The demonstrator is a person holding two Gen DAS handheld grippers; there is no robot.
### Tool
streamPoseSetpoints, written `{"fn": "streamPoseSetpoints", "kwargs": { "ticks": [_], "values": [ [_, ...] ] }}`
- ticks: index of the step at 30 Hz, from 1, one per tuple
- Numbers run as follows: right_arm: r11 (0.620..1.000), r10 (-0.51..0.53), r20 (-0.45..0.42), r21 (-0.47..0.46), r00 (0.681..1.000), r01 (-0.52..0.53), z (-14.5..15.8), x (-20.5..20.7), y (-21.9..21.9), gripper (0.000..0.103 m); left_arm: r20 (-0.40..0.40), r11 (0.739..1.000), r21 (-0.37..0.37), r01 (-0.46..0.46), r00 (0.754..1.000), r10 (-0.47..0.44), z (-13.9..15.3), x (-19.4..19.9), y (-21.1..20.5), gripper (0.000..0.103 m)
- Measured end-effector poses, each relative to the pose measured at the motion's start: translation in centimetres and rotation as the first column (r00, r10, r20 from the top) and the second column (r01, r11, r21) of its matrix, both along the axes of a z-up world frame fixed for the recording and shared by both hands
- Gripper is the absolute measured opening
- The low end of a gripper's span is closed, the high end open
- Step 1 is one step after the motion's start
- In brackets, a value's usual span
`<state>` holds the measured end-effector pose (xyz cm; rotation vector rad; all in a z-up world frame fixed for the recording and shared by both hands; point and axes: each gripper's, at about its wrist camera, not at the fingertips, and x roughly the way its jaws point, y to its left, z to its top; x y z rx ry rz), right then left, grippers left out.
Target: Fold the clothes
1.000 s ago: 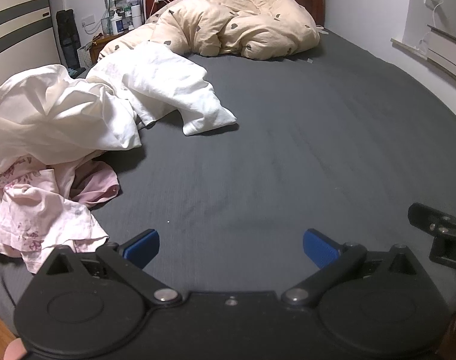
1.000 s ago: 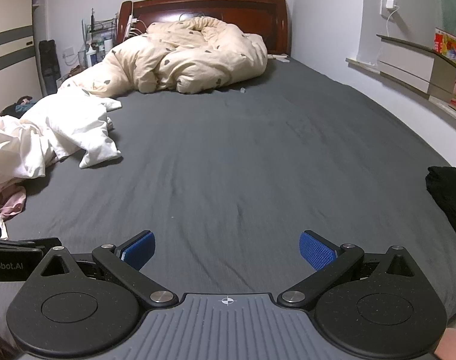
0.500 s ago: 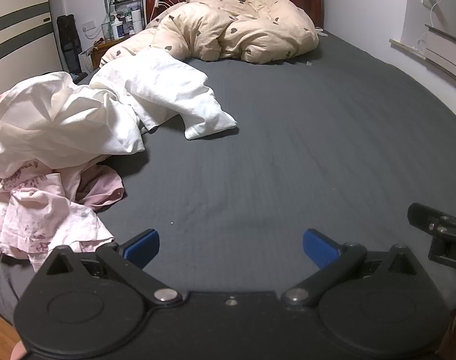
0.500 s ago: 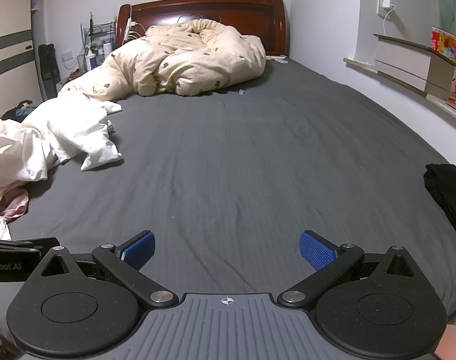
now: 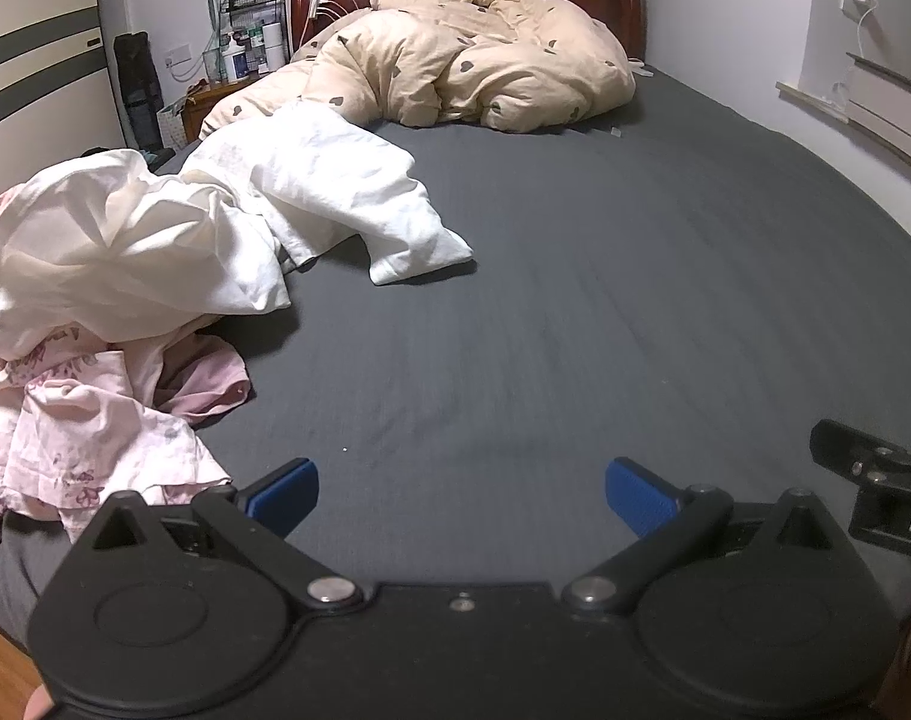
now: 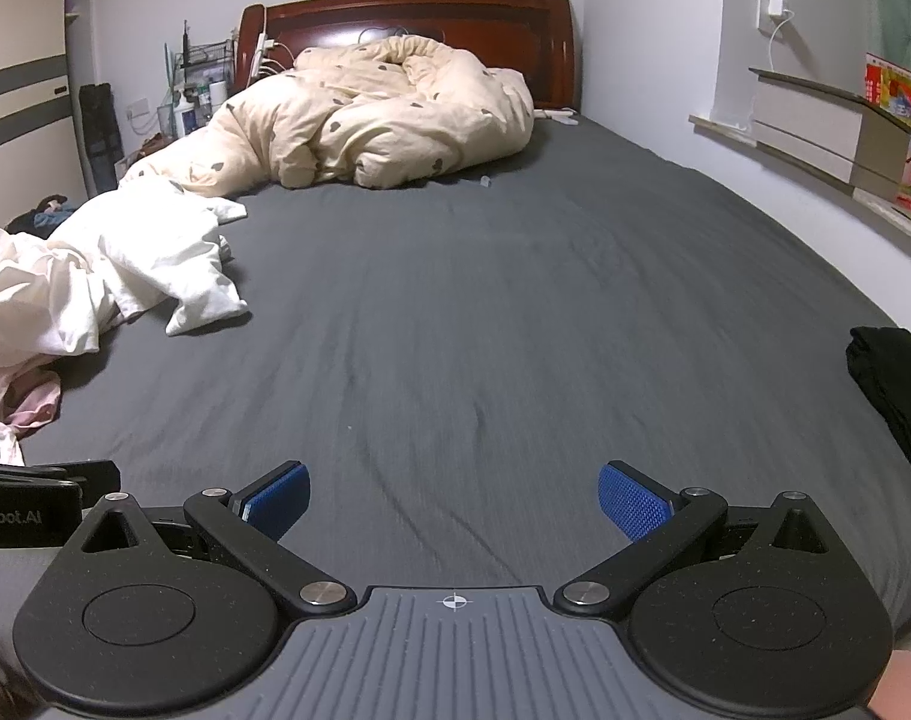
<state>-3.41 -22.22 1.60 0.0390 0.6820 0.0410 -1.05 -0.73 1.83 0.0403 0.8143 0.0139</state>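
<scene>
I'm in a home bedroom: big bed w/ dark grey sheet, red-brown wooden headboard, rumpled beige duvet, cluttered bedside stand, charger in wall socket, wardrobe at left.

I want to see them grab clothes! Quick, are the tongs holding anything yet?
Left tongs: open, holding nothing, over the bare grey sheet.
Right tongs: open, holding nothing too.
</scene>
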Motion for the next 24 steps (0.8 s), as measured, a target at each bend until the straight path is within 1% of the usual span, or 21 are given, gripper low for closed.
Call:
{"fn": "streamPoseSetpoints", "kwargs": {
  "ticks": [12, 24],
  "values": [
    [1.0, 0.001, -0.01, -0.002, 1.0, -0.001, -0.47, 0.34, -0.09, 0.103, -0.007, 1.0, -0.003, 0.003, 1.0, -0.003, -0.46, 0.13, 0.0, 0.103],
    [1.0, 0.005, -0.017, -0.007, 1.0, -0.005, -0.29, 0.79, -0.09, 0.103, -0.008, 1.0, -0.011, 0.001, 1.0, -0.001, -0.88, 0.35, 0.24, 0.103]
  ]
}}
